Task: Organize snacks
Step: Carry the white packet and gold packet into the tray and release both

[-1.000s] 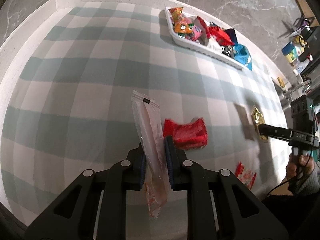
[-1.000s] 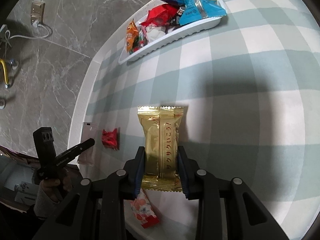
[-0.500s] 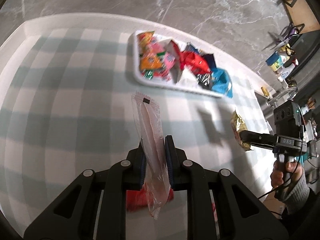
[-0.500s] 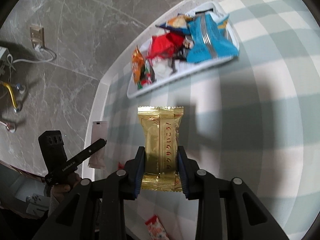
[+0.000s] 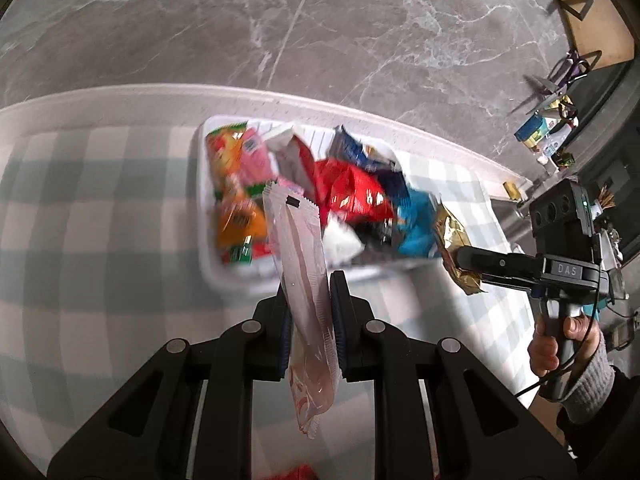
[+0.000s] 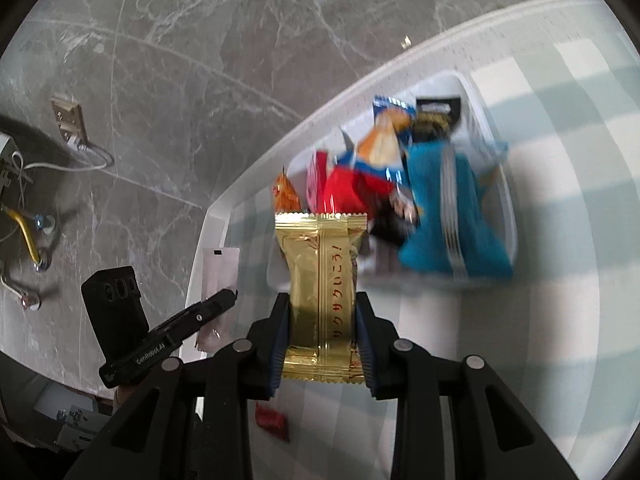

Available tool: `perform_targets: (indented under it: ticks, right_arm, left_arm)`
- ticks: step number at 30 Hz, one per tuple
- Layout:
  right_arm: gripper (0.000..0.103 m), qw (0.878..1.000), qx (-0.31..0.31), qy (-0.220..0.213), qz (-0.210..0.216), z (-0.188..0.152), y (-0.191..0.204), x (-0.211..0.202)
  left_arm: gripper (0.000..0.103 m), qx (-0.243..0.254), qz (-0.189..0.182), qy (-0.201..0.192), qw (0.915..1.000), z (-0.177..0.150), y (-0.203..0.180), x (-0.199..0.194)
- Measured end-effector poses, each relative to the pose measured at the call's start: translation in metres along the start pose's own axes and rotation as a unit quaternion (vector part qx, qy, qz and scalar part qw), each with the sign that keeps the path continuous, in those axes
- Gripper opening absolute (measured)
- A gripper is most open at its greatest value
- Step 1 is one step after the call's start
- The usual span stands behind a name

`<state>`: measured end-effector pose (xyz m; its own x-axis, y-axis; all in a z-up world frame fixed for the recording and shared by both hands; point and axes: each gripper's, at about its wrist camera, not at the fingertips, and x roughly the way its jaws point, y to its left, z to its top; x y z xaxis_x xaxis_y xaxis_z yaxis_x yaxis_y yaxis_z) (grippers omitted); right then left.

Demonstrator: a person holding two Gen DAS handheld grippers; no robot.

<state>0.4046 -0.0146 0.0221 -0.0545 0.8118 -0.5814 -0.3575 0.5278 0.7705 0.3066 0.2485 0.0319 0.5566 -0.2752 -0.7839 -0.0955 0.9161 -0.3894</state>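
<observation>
My left gripper (image 5: 309, 294) is shut on a long pale pink snack packet (image 5: 301, 264), which stands up between the pads above the near rim of the white tray (image 5: 236, 280). The tray is piled with several colourful snack bags (image 5: 352, 196). My right gripper (image 6: 320, 312) is shut on a gold wrapped snack (image 6: 320, 292), held upright just short of the same white tray (image 6: 508, 216). In the left wrist view the gold snack (image 5: 454, 248) hangs at the tray's right end. In the right wrist view the pink packet (image 6: 218, 280) shows left of the tray.
The table wears a green and white checked cloth (image 5: 100, 208) with a white edge beyond the tray. A small red snack (image 6: 272, 420) lies on the cloth below the right gripper. A grey marble floor (image 5: 320, 24) lies beyond, with cables and a socket (image 6: 68, 120) at the left.
Both grippers have carried their snacks across the cloth toward the tray, which now sits much closer in both views. The red snacks on the cloth have dropped behind the grippers.
</observation>
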Motion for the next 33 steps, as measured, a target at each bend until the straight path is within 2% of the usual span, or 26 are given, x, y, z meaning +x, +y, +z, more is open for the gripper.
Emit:
perform_targets:
  ticks: [7, 16, 22, 27, 31, 33]
  right_arm:
    - [0.034, 1.000, -0.003, -0.008, 0.002, 0.046, 0.004, 0.020]
    - [0.034, 1.000, -0.005, -0.011, -0.008, 0.083, 0.006, 0.048]
    - [0.034, 1.000, -0.012, -0.012, -0.019, 0.097, 0.007, 0.061]
    - [0.036, 0.999, -0.027, -0.009, -0.038, 0.100, 0.012, 0.070]
    - [0.038, 0.998, -0.034, -0.012, -0.044, 0.097, 0.015, 0.070]
    - [0.040, 0.998, -0.035, -0.014, -0.042, 0.094, 0.016, 0.068]
  left_arm:
    - [0.016, 0.006, -0.005, 0.005, 1.0000, 0.038, -0.002, 0.030]
    - [0.016, 0.005, -0.001, 0.016, 0.9999, 0.074, 0.004, 0.071]
    - [0.016, 0.010, 0.010, 0.015, 0.9998, 0.087, 0.009, 0.091]
    - [0.018, 0.031, 0.046, 0.017, 0.9983, 0.090, 0.003, 0.107]
    - [0.019, 0.045, 0.056, 0.013, 0.9973, 0.089, 0.000, 0.114]
    - [0.023, 0.043, 0.056, 0.010, 0.9975, 0.088, -0.001, 0.115]
